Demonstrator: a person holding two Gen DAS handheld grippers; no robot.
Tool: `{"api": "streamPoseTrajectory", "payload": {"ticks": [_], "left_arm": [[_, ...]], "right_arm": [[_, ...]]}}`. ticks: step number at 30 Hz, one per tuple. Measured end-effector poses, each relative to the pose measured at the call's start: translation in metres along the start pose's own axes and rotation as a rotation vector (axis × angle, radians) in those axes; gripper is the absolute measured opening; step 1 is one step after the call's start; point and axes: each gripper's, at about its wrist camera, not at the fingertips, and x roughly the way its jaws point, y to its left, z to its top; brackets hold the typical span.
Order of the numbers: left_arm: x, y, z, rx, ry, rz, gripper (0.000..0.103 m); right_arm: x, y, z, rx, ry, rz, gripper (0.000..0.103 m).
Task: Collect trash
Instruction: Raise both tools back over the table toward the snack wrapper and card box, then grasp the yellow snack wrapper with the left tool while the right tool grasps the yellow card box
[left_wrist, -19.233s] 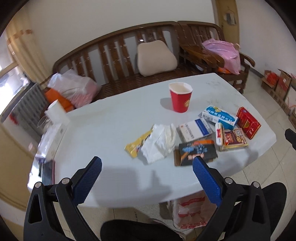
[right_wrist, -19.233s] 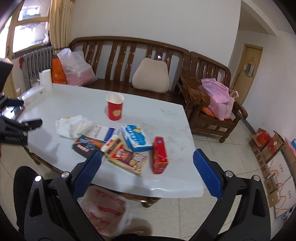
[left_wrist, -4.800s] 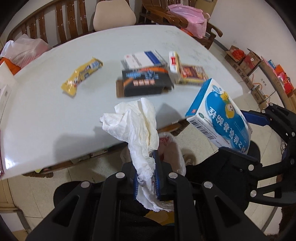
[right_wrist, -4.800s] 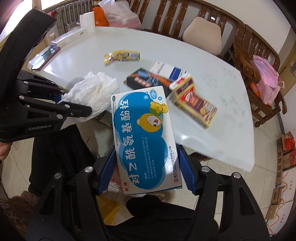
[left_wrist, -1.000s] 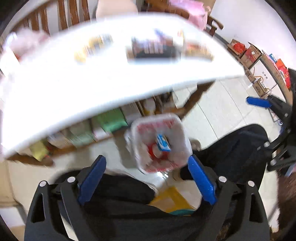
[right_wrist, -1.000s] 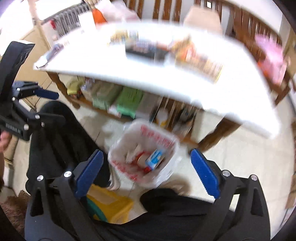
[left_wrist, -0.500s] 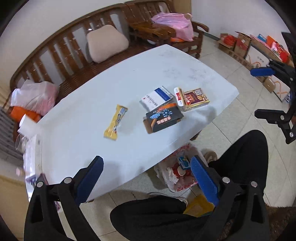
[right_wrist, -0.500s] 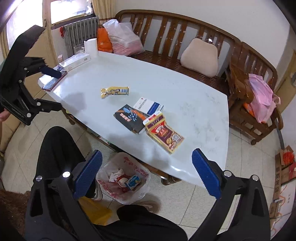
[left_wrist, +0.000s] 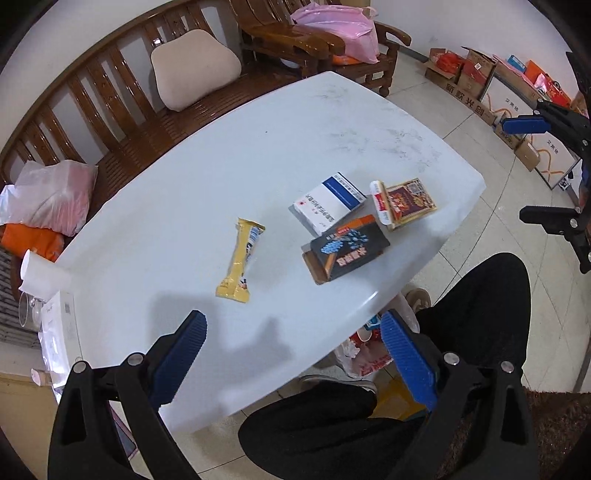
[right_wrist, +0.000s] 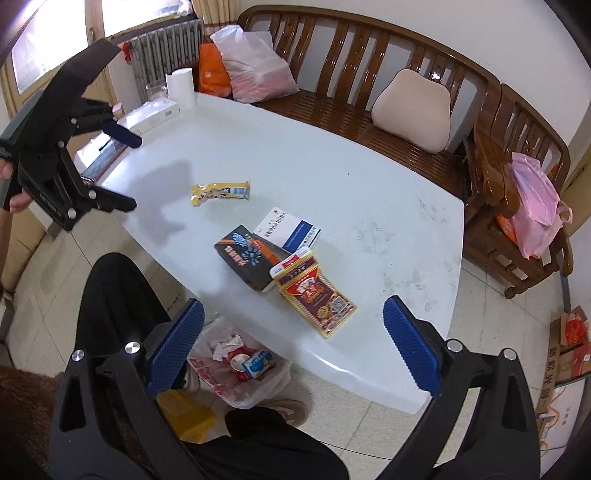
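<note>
1. Both pictures are bright and sharp, with no blur.
2. Daylight comes in at the window (right_wrist: 44, 40) in the upper left of the right wrist view, and the glass looks washed out.
3. The white table (left_wrist: 207, 192) is shiny, with a small glint on its near edge.
4. Soft grey shadows of the left gripper (left_wrist: 291, 345) lie on the table at the lower middle.
5. The round lens bends the bench (right_wrist: 369, 55) into a curve, and every corner is black.
</note>
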Motion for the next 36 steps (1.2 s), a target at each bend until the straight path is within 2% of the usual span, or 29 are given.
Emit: {"api": "streamPoseTrajectory", "payload": {"ticks": [11,17,22,30,36], "left_arm": [[0.064,0.024,0.020,0.004,0.104,-0.017,0.093],[0.101,0.036,0.028,0.016,0.159,-0.008,0.093],[0.133,0.049,0.036,-0.015,0.198,-0.046,0.093],[0.170,0.065,0.043,-0.036,0.244,-0.082,0.093],[0.186,0.066,0.042,0.004,0.249,-0.091,0.093]], "right_arm": [[0.048,-0.005,0.017,-0.071,0.113,0.023,0.095],[0.088,-0.015,0.015,-0.089,0.204,0.031,0.095],[0.123,-0.024,0.009,-0.095,0.290,0.048,0.095],[0.174,-0.026,0.003,-0.147,0.407,0.070,0.095],[0.203,-0.024,0.001,-0.170,0.464,0.094,0.095]]}}
